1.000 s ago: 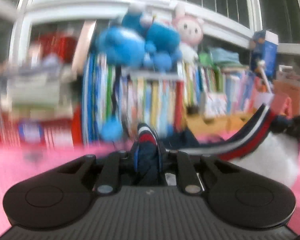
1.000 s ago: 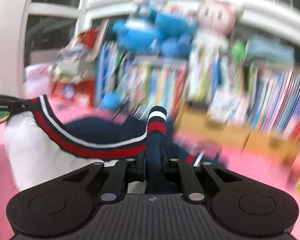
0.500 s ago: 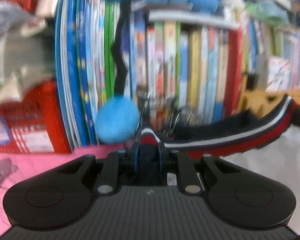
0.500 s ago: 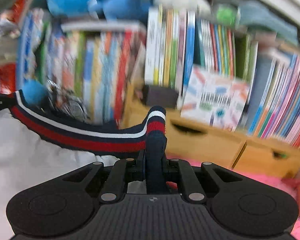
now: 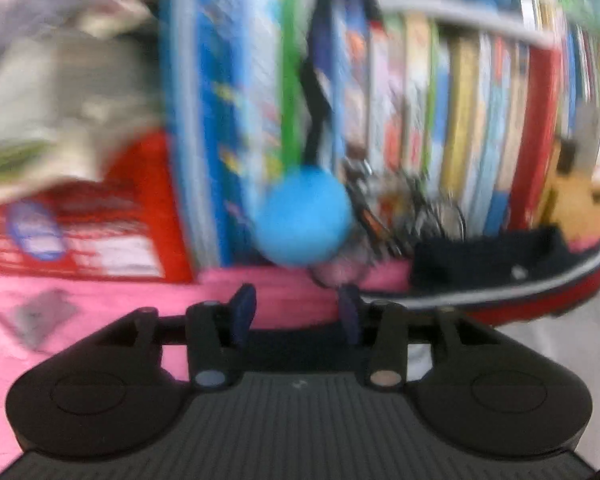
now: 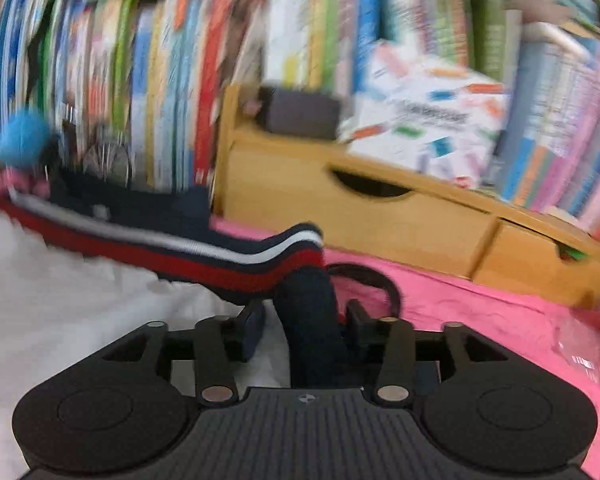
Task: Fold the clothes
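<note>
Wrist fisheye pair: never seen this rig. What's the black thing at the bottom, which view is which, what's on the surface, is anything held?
No robot arm here: a person carries a hand-held gripper in each hand, with a fisheye camera looking forward along its two fingers. The black shape at the bottom of each picture is the gripper's own body.

One picture is from the left hand-held gripper, the other from the right hand-held gripper. Both jaws are opening. Nothing sits between the left fingers. The navy knit garment with red and white stripes still hangs between the right fingers, but they no longer press on it.

It lies partly on white cloth over a pink cover. Behind stand blurred rows of books and a wooden drawer unit.
</note>
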The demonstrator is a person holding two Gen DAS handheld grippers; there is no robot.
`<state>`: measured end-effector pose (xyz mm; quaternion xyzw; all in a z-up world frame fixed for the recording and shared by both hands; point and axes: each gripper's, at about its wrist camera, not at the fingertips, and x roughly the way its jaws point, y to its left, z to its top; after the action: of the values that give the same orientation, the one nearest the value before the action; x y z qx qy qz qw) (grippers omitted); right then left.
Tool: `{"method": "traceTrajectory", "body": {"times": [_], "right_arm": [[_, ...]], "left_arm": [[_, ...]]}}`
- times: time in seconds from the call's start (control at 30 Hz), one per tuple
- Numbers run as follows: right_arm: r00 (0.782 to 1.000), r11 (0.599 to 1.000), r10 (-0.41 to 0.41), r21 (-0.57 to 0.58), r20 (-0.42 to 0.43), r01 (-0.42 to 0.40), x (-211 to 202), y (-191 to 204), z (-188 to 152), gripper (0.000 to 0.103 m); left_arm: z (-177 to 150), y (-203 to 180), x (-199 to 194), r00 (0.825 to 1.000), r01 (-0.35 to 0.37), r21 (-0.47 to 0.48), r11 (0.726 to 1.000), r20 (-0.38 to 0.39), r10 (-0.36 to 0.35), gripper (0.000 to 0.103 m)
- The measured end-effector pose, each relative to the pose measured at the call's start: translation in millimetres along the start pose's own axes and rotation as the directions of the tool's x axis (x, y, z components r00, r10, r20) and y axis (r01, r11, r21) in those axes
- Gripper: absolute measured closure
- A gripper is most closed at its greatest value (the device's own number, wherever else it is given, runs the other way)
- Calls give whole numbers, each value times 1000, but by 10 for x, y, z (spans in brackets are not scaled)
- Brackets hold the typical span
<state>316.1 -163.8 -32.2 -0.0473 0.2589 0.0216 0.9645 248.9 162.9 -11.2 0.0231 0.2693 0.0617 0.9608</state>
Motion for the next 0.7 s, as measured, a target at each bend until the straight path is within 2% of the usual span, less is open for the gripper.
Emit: {"method": "traceTrajectory", "body": {"times": [0.1, 0.17, 0.23, 0.33, 0.4, 0.5, 0.6, 0.7], "right_arm": [[999, 999, 30, 24, 42, -31, -378, -51, -28, 41], [998, 999, 48, 12, 47, -48, -648, -16, -106, 38], [996, 996, 84, 6, 40, -84, -889, 57, -198, 37], [983, 984, 181, 6, 12, -181, -1158, 299, -347, 36], [970, 970, 244, 0, 6, -244, -1304, 557, -431, 36], [955, 954, 296, -44, -14, -297, -1435, 987, -541, 36], [955, 954, 288, -65, -75, -293, -1432, 1226, -624, 37], [966, 968, 237, -56, -103, -243, -1373, 1235, -698, 38]], "left_arm": [[-166, -30, -490, 998, -14, 76, 997, 62, 9, 44], [-324, -81, -809, 996, -7, 112, 994, 90, -3, 41], [-550, -212, -1064, 995, 27, 109, 994, 91, -37, 41], [-815, -496, -1274, 995, 59, 72, 996, 74, -64, 41], [-897, -711, -1283, 997, 40, 113, 993, 63, -47, 41], [-999, -1039, -1264, 999, 4, 191, 982, 47, -13, 39], [-1059, -1109, -1100, 998, -52, 234, 971, -17, 58, 38], [-1085, -906, -1056, 995, -66, 189, 980, -55, 78, 31]]}}
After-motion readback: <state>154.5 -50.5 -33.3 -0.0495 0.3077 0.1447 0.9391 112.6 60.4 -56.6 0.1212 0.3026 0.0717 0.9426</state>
